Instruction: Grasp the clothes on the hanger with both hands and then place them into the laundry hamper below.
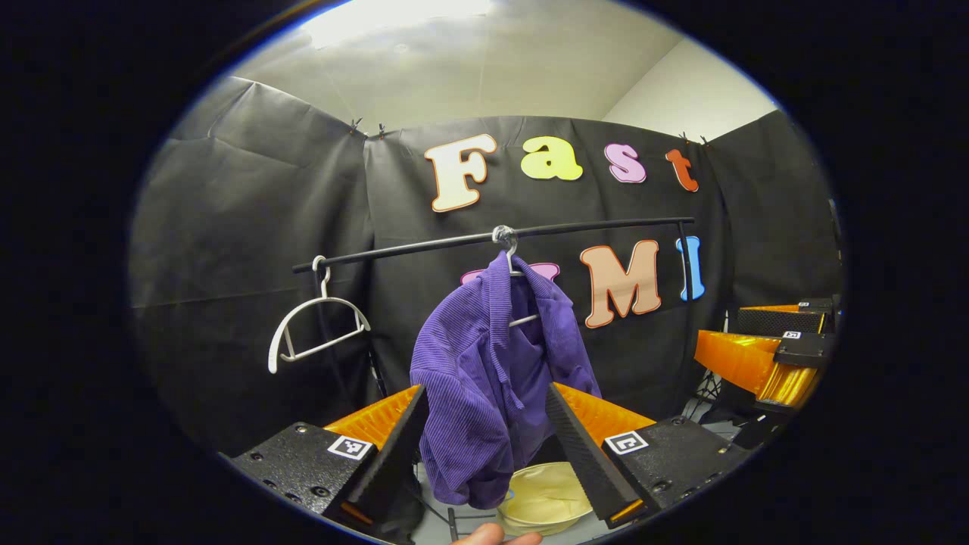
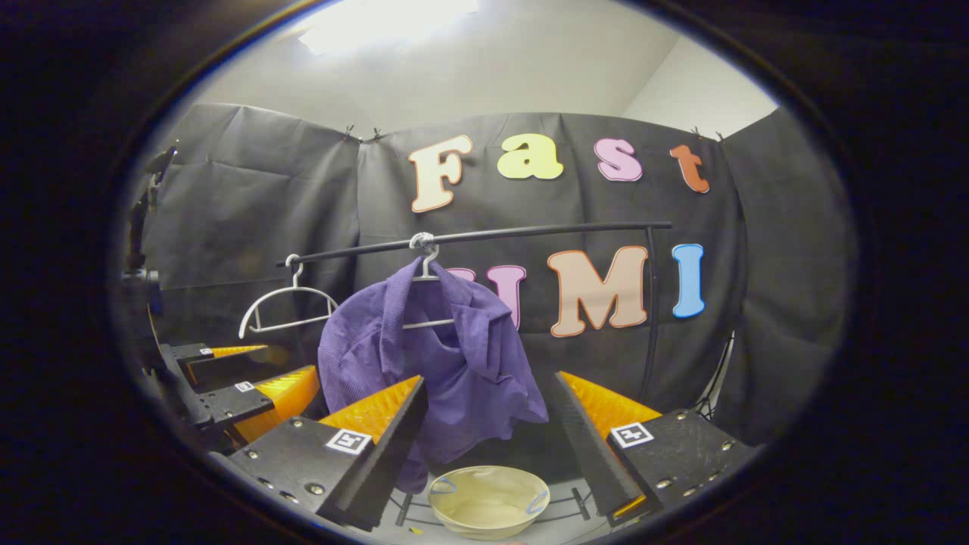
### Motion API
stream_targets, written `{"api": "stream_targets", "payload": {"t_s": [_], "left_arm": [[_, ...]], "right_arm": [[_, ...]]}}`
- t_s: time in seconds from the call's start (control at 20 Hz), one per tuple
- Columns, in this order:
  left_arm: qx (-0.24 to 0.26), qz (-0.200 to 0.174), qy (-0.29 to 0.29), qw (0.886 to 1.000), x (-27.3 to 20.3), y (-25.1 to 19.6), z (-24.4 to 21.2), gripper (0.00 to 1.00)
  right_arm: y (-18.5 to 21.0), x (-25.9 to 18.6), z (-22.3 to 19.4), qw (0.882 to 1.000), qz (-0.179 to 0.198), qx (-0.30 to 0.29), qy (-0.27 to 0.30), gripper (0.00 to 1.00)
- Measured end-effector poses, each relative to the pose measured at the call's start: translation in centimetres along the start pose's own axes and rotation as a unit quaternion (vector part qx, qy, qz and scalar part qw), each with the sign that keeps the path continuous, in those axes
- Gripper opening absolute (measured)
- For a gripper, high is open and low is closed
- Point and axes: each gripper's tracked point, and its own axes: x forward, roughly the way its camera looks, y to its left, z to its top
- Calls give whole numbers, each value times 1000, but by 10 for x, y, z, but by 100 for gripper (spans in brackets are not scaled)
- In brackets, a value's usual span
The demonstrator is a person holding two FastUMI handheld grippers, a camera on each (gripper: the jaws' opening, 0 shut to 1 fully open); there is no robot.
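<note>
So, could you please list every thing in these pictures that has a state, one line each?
Purple corduroy shirt: hanging on a white hanger on the black rail, not grasped.
Second white plastic hanger: on the rail, bare, tilted.
Cream round laundry hamper: below the shirt, open.
Left tool: open, shirt between its fingers.
Right tool: open.

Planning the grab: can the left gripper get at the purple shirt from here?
Probably yes: the left gripper is open, the purple shirt hangs straight ahead between its fingers, and nothing stands between them.
</note>
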Motion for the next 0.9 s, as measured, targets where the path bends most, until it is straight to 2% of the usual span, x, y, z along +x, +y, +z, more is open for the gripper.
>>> {"api": "stream_targets", "payload": {"t_s": [0.05, 0.15, 0.25, 0.35, 0.4, 0.45, 0.55, 0.6, 0.7, 0.9], "left_arm": [[1, 1, 2, 1000, 0, -2, -2, 96], [3, 4, 4, 1000, 2, -4, -3, 99], [2, 4, 4, 1000, 6, -8, -2, 96], [2, 4, 2, 1000, 14, -14, -3, 99], [2, 5, 3, 1000, 19, -15, -4, 96], [1, 4, 3, 1000, 25, -19, -5, 99], [-3, 3, 2, 1000, 40, -26, -7, 96], [-4, 2, 5, 1000, 48, -30, -9, 99], [-9, -2, 9, 1000, 66, -35, -14, 96], [-7, -3, 22, 1000, 109, -43, -31, 99]], "right_arm": [[0, 0, 0, 1000, 2, 0, 0, 94], [-5, 1, -3, 1000, -3, -2, 3, 94], [-7, 4, -6, 1000, -3, 4, 8, 94], [-13, 10, -7, 1000, -10, 9, 10, 94], [-15, 14, -9, 1000, -11, 9, 11, 94], [-17, 19, -10, 1000, -14, 10, 14, 99], [-22, 33, -13, 1000, -20, 10, 19, 99], [-24, 40, -13, 1000, -21, 9, 21, 99], [-26, 57, -13, 1000, -22, 7, 22, 100], [-34, 98, -25, 999, -24, 15, 35, 99]]}}
